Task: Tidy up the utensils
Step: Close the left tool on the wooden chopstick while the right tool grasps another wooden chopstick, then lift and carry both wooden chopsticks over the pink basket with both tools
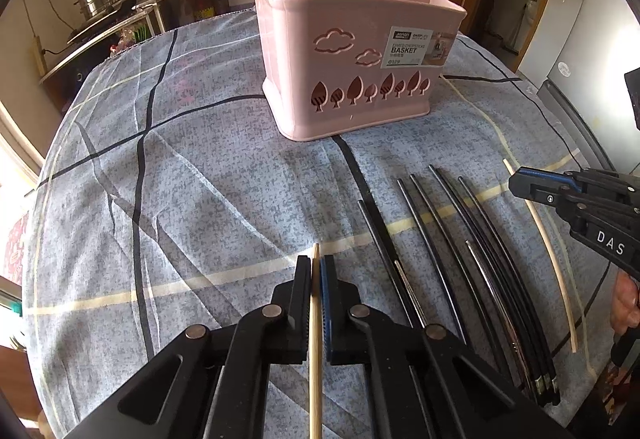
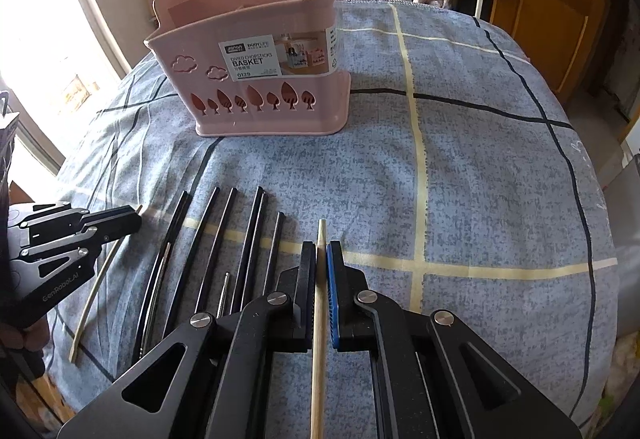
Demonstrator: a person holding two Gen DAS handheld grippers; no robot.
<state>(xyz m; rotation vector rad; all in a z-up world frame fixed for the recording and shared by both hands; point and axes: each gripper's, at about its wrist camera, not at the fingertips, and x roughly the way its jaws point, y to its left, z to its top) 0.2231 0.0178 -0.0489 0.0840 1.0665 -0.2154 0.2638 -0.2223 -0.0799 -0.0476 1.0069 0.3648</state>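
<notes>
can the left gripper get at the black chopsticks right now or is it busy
Probably not yet. The left gripper is shut on a wooden chopstick, so its jaws are occupied. The black chopsticks lie uncovered on the cloth just beside it.

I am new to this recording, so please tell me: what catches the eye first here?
First, the pink basket standing on the blue checked cloth. Nearer, black chopsticks lie in a row. On either side of the row, the left hand-held gripper and right hand-held gripper each pinch one pale wooden chopstick.

Pale wooden chopsticks point(image 1: 315, 339) point(image 2: 319, 319), black chopsticks point(image 1: 452, 239) side by side on cloth, pink basket point(image 1: 348, 59) upright beyond.
</notes>
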